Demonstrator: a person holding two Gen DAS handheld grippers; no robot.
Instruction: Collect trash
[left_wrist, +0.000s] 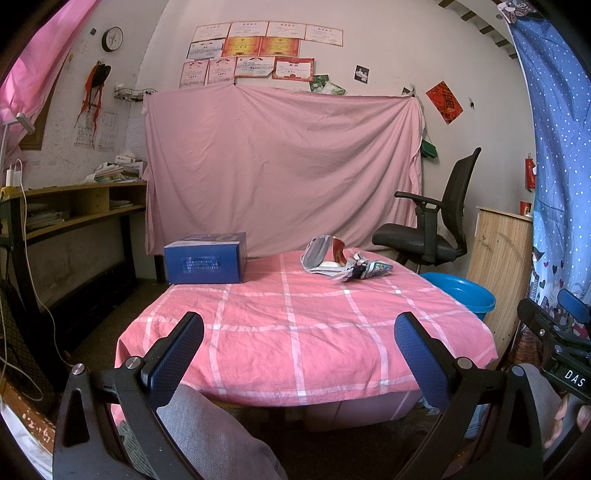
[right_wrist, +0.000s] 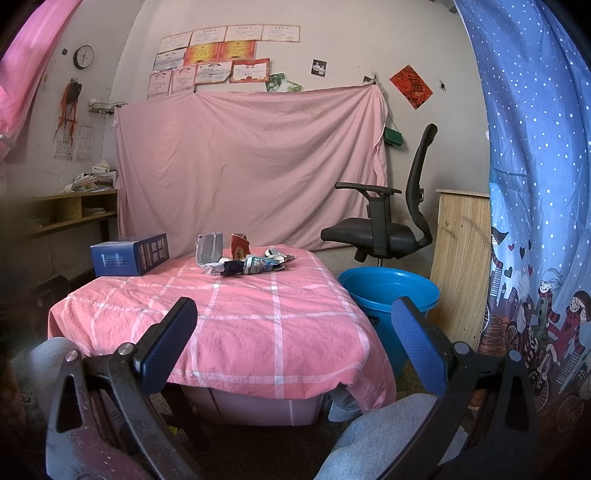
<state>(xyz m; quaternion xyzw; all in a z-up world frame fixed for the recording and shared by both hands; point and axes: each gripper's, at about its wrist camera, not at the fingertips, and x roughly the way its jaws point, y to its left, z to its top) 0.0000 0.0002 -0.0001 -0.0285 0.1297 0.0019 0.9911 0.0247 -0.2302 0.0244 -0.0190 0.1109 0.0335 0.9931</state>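
- Desk (left_wrist: 295, 332) under the pink checked cloth (right_wrist: 258, 325): the cloth hung loose over the near edge and was wrinkled. A low, dragging reach risked a finger snagging it and sliding everything on top.
- Blue bucket (right_wrist: 388, 291) stood on the floor just beside the desk's right edge, probably the bin. Its rim sat below desk level, so anything let go too early would likely have hit the floor or the cloth edge.
- Blue box (left_wrist: 205, 258) sat on the far left corner, apart from the trash. It looked intact; grabbing it as trash would likely have been a mistake.
- Trash pile (left_wrist: 341, 260) lay at the far right of the desk: crumpled wrappers, a grey foil pouch (right_wrist: 209, 248), a red packet (right_wrist: 239, 248), all touching or overlapping. A pinch on one piece could have dragged its neighbours or slipped off thin foil.
- Left hand-held gripper (left_wrist: 299, 347) was spread wide, holding nothing, near the front edge and well short of the pile.
- Right hand-held gripper (right_wrist: 293, 332) was also spread wide and empty, in front of the desk. Both going for the same pile risked a collision.
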